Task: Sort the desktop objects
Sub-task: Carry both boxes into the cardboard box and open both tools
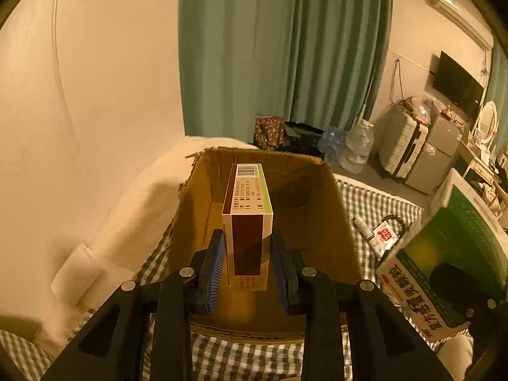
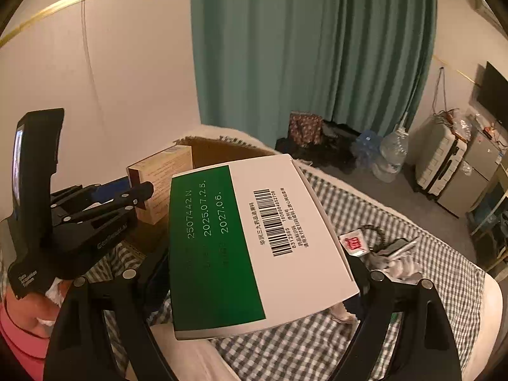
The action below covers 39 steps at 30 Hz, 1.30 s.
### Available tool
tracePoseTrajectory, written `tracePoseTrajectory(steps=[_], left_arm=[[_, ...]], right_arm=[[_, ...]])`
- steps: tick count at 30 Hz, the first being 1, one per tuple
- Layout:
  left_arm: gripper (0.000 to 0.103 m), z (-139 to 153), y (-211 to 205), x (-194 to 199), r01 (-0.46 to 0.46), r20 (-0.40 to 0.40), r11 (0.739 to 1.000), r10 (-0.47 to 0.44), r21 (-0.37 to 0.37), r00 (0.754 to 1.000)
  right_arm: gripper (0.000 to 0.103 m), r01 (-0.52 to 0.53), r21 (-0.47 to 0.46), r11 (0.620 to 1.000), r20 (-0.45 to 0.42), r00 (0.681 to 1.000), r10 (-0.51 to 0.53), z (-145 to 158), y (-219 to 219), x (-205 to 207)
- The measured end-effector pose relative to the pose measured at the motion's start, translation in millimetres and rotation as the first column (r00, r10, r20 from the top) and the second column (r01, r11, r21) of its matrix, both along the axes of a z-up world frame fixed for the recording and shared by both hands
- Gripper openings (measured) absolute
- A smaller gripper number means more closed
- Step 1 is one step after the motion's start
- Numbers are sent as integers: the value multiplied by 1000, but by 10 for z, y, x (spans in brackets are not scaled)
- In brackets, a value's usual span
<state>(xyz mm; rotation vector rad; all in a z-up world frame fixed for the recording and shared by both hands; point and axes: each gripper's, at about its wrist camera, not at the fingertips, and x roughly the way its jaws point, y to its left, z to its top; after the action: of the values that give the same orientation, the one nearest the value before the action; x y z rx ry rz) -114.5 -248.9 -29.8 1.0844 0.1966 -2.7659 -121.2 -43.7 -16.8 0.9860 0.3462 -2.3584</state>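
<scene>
The left gripper (image 1: 247, 266) has its jaws narrowed onto a slim brown-and-white box (image 1: 249, 219), blue pads (image 1: 213, 268) pressed against its two long sides. The box stands on edge and reaches forward from the jaws over an open cardboard carton (image 1: 330, 219), which sits just beyond them on a checked bedspread (image 1: 374, 200). The right gripper (image 2: 254, 273) holds a wider green-and-white box (image 2: 254, 238) between jaws spread far apart, barcode face up. Past the right jaws, a small red-and-white sachet (image 2: 352, 243) lies on the bedspread.
</scene>
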Motion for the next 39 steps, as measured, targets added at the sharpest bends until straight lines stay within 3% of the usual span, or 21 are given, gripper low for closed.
tracePoseTrajectory(steps=[10, 11, 12, 14, 22, 31, 39], left_arm=[[32, -310, -310, -40, 2, 42, 998, -5, 58, 999], [39, -338, -330, -42, 4, 44, 998, -7, 63, 999], [57, -369, -358, -39, 1, 45, 997, -4, 72, 999], [77, -404, -408, -28, -21, 43, 997, 18, 79, 999], [77, -467, -487, -11, -41, 49, 994, 36, 101, 998], [80, -444, -401, 3, -28, 49, 997, 24, 75, 998], [81, -300, -190, 74, 0, 33, 999, -2, 49, 999]], right_arm=[[87, -26, 35, 999, 67, 997, 24, -337, -443, -299], [87, -26, 39, 999, 75, 997, 23, -375, -476, -336], [87, -25, 41, 999, 78, 997, 22, -387, -495, -320], [87, -20, 51, 998, 86, 996, 16, -443, -560, -414], [88, -3, 30, 1000, 92, 996, 0, -494, -684, -481], [93, 55, 83, 995, -48, 998, -51, -386, -745, -419], [93, 80, 37, 996, -51, 996, -78, -217, -518, -293]])
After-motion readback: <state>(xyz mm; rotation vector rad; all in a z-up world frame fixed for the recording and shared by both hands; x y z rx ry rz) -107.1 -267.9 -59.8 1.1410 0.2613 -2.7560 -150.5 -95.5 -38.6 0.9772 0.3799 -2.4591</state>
